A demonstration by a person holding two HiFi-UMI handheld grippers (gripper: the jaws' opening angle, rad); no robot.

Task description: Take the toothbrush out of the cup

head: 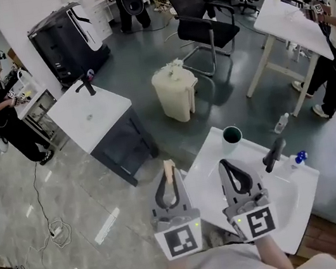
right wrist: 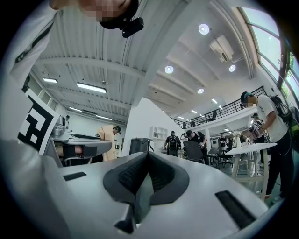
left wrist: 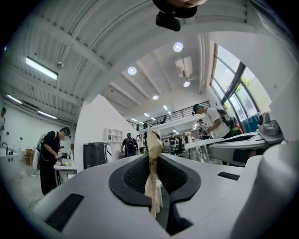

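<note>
Beige toothbrush (left wrist: 151, 186) is pinched in the left gripper (left wrist: 153, 156): jaws nearly together, black ribbed pads tight on the handle from both sides. Brush runs upright between the pads, upper end poking past the tips, lower end down in the slot

Small dark mark on the handle at pad height looks like a single "D", too small to be sure

Head view: toothbrush (head: 169, 168) sticks out of the left gripper (head: 170, 179) just off the left edge of the white counter (head: 204, 176). It is out of the dark green cup (head: 231, 136) and well apart from it. Cup stands upright at the counter's far corner

Right gripper (head: 227, 165) is over the counter beside the left one, jaws closed on each other. Right gripper view confirms it: right gripper (right wrist: 147, 156) has pads meeting, nothing held

Only other markings in view are black-and-white square codes on the left cube (head: 181, 241) and right cube (head: 258, 222)

Black faucet (head: 274, 153) sits right of the right gripper, with a blue-capped bottle (head: 299, 158) just beyond it. A clear bottle (head: 282, 122) stands on the floor past the counter. A cream bin (head: 175, 92) is further out, with a black chair (head: 200, 22) behind it. People are working at other tables in the background
</note>
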